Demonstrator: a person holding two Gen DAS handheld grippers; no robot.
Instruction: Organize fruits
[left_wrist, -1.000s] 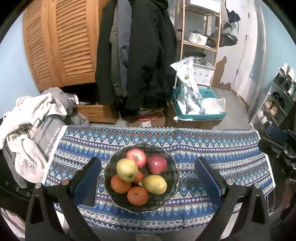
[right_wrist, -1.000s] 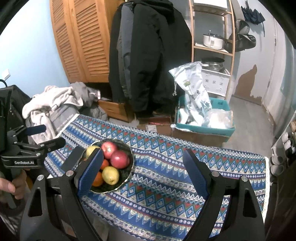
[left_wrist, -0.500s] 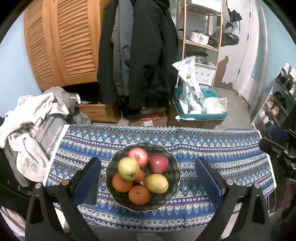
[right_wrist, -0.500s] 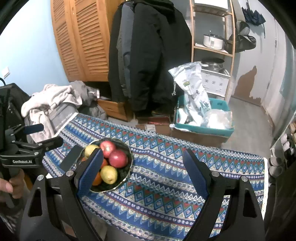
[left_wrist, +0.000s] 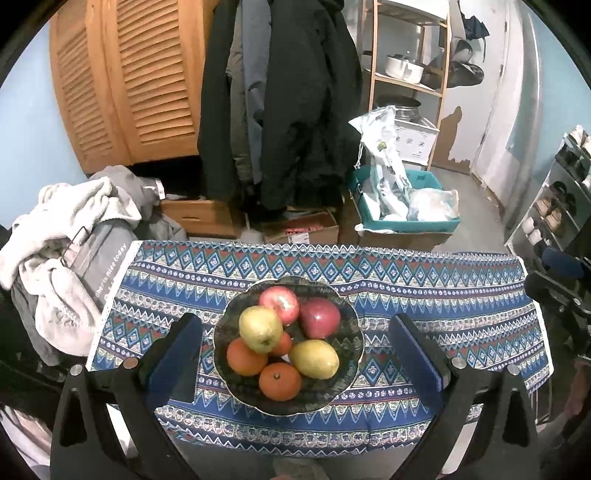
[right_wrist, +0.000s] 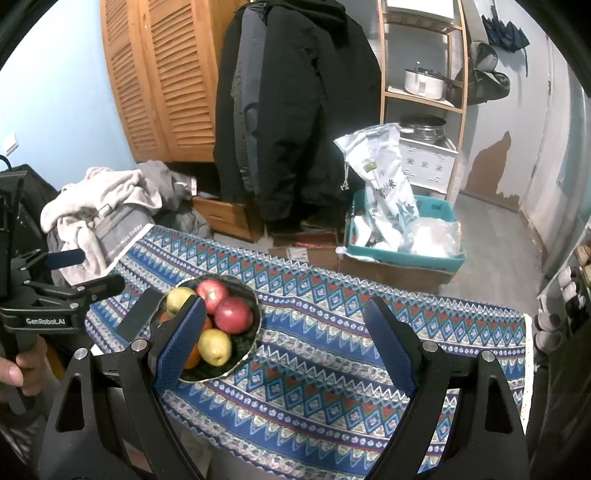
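Note:
A dark bowl (left_wrist: 343, 387) of fruit stands on a blue patterned tablecloth (left_wrist: 424, 291). It holds two red apples (left_wrist: 319, 317), a yellow-green apple (left_wrist: 260, 328), a yellow pear (left_wrist: 314, 359) and oranges (left_wrist: 279, 381). My left gripper (left_wrist: 295, 358) is open and empty, its jaws either side of the bowl, above the table's near edge. My right gripper (right_wrist: 286, 339) is open and empty above the cloth, right of the bowl (right_wrist: 245, 354). The left gripper also shows in the right wrist view (right_wrist: 88, 284).
A pile of clothes (left_wrist: 66, 251) lies off the table's left end. Behind the table are hanging coats (left_wrist: 288, 103), cardboard boxes and a teal crate (left_wrist: 406, 218) with bags. A shoe rack (left_wrist: 554, 206) stands at the right. The cloth's right half (right_wrist: 369, 332) carries nothing.
Both views have shifted slightly; the bowl sits a little lower and more centred between my left jaws. Both grippers stay open and empty.

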